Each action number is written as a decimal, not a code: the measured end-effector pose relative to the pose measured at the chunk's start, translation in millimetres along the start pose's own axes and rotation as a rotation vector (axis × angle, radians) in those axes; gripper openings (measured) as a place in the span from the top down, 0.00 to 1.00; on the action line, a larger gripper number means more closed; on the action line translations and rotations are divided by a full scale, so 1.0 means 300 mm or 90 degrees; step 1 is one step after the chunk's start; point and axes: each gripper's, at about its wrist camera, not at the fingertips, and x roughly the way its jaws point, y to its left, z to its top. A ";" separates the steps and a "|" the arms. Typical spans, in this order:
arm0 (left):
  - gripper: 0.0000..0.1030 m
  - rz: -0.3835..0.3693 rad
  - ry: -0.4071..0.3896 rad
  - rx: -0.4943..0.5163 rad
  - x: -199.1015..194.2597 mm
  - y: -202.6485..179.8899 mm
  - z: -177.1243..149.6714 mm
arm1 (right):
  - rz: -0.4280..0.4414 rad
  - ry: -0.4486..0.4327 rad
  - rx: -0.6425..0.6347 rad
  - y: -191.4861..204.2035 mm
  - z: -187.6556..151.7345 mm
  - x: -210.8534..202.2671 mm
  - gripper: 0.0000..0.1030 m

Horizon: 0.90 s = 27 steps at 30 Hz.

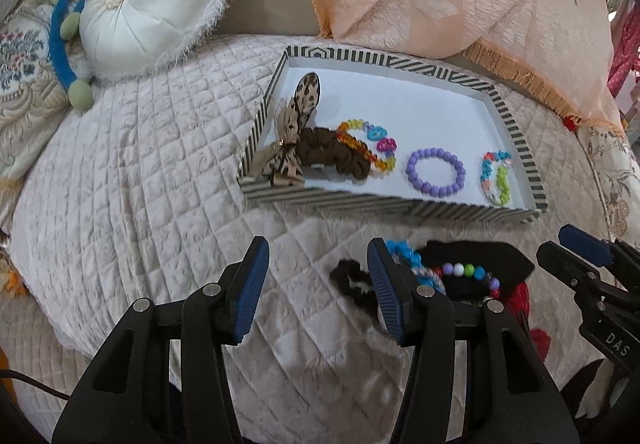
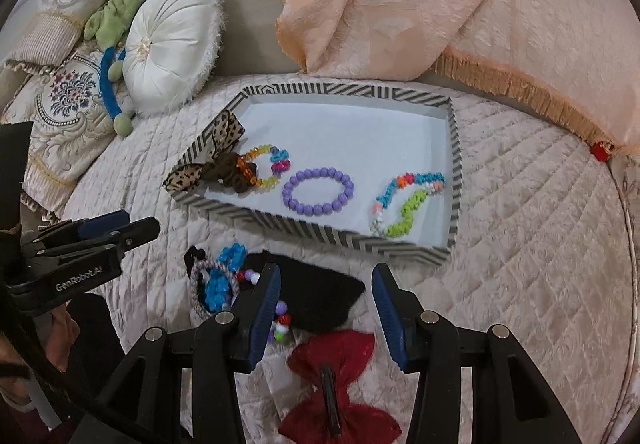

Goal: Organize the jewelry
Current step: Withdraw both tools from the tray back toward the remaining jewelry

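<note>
Tongs in both hands point steeply down over the quilt, left gripper point(image 1: 316, 286) and right gripper point(image 2: 326, 308) both open, holding nothing. Purple bracelet point(image 2: 319, 191) lies flat inside the striped tray point(image 2: 304, 234).

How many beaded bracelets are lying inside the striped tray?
3: a multicolored one at the left beside the brown scrunchie, a purple one in the middle, a blue-and-green one at the right. More could hide under the fabric pieces.

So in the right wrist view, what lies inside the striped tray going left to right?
Inside the striped tray: leopard-print bow → brown scrunchie → multicoloured bead bracelet → purple bead bracelet → blue, green and white bead strand.
</note>
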 end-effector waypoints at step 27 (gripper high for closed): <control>0.51 -0.126 0.059 0.061 0.091 -0.040 -0.075 | 0.019 0.052 0.041 -0.109 -0.152 -0.012 0.53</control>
